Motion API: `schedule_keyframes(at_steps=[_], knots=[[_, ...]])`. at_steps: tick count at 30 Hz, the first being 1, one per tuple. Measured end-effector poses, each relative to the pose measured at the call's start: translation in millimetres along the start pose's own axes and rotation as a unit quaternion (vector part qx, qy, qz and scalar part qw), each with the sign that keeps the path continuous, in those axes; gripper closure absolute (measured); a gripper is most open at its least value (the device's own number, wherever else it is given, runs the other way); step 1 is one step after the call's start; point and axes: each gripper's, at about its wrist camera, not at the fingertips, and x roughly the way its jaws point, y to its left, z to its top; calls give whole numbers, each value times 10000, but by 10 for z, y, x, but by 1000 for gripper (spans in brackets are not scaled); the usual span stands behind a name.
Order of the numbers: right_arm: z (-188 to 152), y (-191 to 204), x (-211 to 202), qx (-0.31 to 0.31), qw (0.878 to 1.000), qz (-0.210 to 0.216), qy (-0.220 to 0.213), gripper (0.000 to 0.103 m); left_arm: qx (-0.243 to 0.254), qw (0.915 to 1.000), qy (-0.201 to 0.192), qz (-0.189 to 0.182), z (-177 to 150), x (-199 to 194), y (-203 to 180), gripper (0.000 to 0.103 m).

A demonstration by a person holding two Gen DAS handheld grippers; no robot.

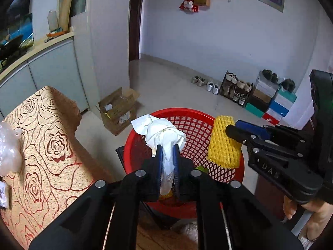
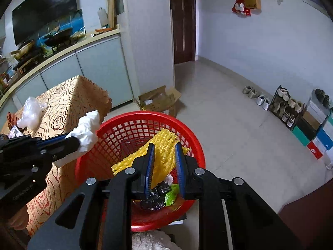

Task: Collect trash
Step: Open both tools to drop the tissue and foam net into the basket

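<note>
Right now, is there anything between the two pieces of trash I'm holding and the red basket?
Nothing visible. The white tissue in the left gripper and the yellow foam net in the right gripper hang over the open red basket.

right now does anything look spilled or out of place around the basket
Nothing is spilled. The left gripper holds crumpled white paper and the right gripper holds yellow foam netting, both over the red basket. A plastic bag lies on the table.

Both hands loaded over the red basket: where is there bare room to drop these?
Basket's far mesh half looks bare; the near side holds black and green scraps. Tablecloth is bare toward the basket, crowded by a plastic bag at its far-left edge.
</note>
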Motion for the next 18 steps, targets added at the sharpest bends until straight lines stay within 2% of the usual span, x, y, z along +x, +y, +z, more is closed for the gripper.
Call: schedule_keyframes(at_steps=[3, 5, 16, 18], knots=[[-27, -11, 65, 100, 9998, 150, 126, 75, -52, 9999, 38, -78, -5, 30, 1, 80], [-33, -17, 93, 161, 9995, 210, 181, 73, -53, 10000, 7, -37, -6, 25, 11, 63], [-69, -6, -64, 194, 9994, 254, 149, 70, -146, 9990, -254, 333, -55, -244, 179, 55], [-80, 38, -105, 185, 9995, 221, 141, 61, -168, 9984, -325, 430, -69, -320, 221, 54]])
